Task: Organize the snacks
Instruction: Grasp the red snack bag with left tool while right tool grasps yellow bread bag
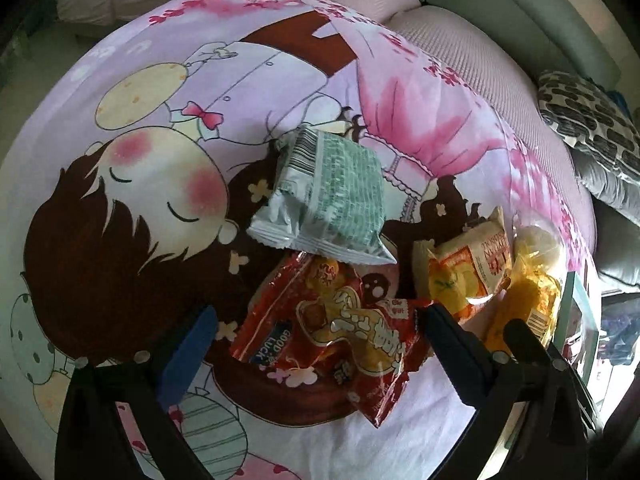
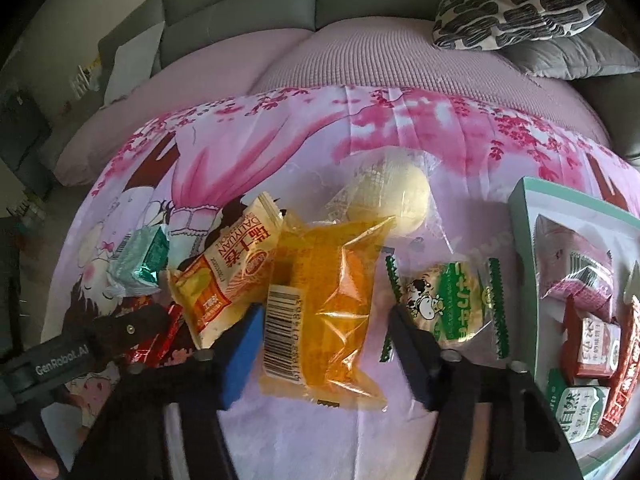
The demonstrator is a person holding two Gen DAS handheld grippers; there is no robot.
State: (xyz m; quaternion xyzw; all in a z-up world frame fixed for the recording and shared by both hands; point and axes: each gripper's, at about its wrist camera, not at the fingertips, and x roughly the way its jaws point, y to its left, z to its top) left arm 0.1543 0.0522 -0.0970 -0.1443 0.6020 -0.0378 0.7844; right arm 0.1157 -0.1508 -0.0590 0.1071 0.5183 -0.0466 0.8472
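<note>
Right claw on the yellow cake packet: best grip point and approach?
Take the yellow cake packet across its short width, mid-body, coming straight down from above. It lies flat on the printed blanket with its long axis running away from the right claw, whose pads already flank it. Stay off the far end, which overlaps the round bun packet, and the left edge against the Daliyuan packet.

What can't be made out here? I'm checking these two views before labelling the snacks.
- Box, right wrist view: cut off by the right edge, so its snack count is unknown.
- Red packet, left wrist view: whether the left claw touches it; right view hides most of it.
- Yellow packet: pad contact by the right claw unclear.
</note>
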